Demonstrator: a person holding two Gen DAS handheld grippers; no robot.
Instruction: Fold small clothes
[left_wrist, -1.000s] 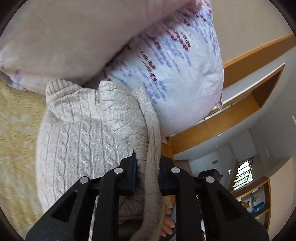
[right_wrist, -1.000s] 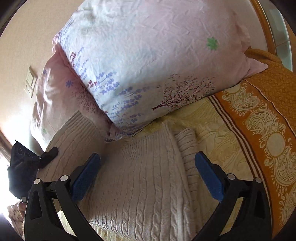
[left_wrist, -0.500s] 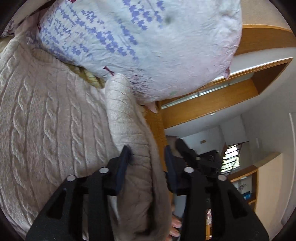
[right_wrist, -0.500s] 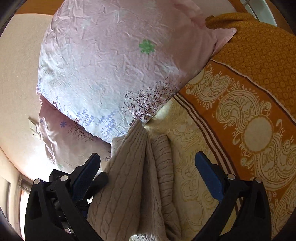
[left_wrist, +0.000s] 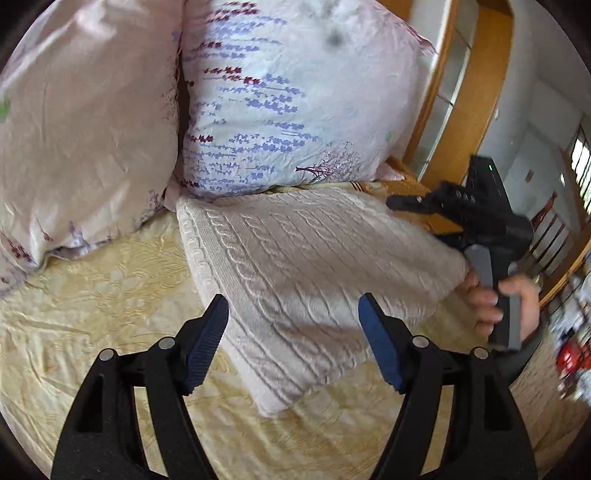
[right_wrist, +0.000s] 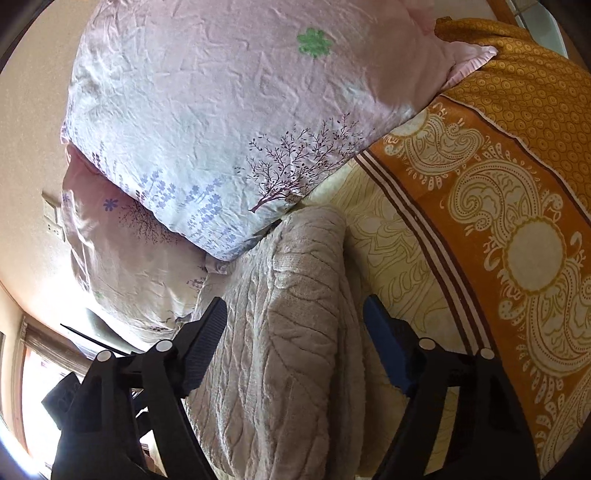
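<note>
On the yellow bedspread (left_wrist: 110, 295), against 2 pillows (left_wrist: 288, 110), lay the folded sweater (left_wrist: 295, 266). Both the left gripper (left_wrist: 293, 336) and right gripper (right_wrist: 295, 339) were spread, the right's jaws closing around a fold; a shallow pinch might unfold it.

The sweater (left_wrist: 295, 266) is thick cream cable-knit wool, ropy and matt. Under it the bedspread (left_wrist: 92, 295) is pale yellow cloth with a raised woven pattern and a faint sheen; its orange border (right_wrist: 498, 221) beside the sweater looks coarser. Behind the sweater, 2 pillows (left_wrist: 288, 103) wear thin, crinkled printed cotton. The left gripper (left_wrist: 293, 339) is matt black plastic with ribbed blue rubbery pads and small shiny metal pins.
</note>
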